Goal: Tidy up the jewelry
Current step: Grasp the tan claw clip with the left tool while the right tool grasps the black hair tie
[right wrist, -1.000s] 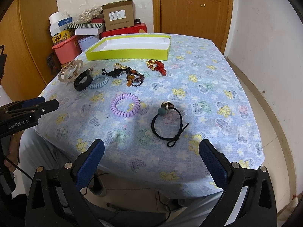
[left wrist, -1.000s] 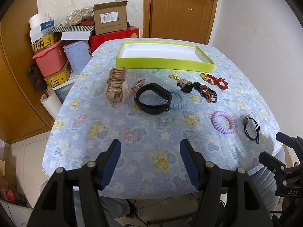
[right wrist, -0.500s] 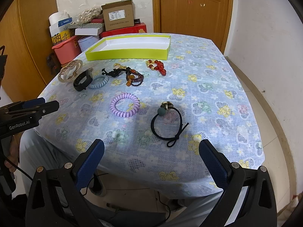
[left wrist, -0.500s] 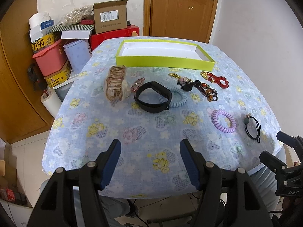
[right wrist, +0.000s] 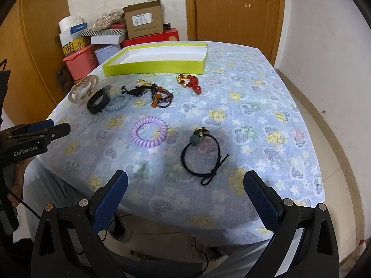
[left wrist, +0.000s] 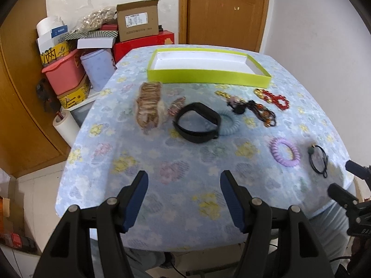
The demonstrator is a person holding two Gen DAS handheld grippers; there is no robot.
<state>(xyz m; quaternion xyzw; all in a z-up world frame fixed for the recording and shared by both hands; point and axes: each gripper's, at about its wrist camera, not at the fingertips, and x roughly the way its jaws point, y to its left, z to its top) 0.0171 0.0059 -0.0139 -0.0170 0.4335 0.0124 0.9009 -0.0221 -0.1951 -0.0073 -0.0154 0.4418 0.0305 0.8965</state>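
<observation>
Left gripper (left wrist: 184,194): lower centre of the left wrist view, jaws spread wide, holding nothing, above the near edge of the table.
Right gripper (right wrist: 185,195): lower centre of the right wrist view, jaws spread wide, holding nothing; the black hair tie lies just above the gap.
Tray (left wrist: 208,77): lime-green, shallow, white inside, upper centre of both views, nothing in it.
Tablecloth (right wrist: 255,115): pale blue with flowers, fills the middle of the frame.
Black hair tie (right wrist: 200,156): centre of the right wrist view, with a green bead and gold charm at its top.
Purple coil tie (right wrist: 148,134): left of the black hair tie, apart from it.
Black wristband (left wrist: 197,122): centre of the left wrist view, touching the blue coil tie (left wrist: 228,124) on its right.
Beige hair claw (left wrist: 149,105): left of the wristband.
Red bead bracelet (left wrist: 272,97): right, just below the tray.
Dark bead strand (right wrist: 160,96): left of the red beads.
Boxes (left wrist: 138,24): stacked in the upper left, beside the door (left wrist: 228,11).
</observation>
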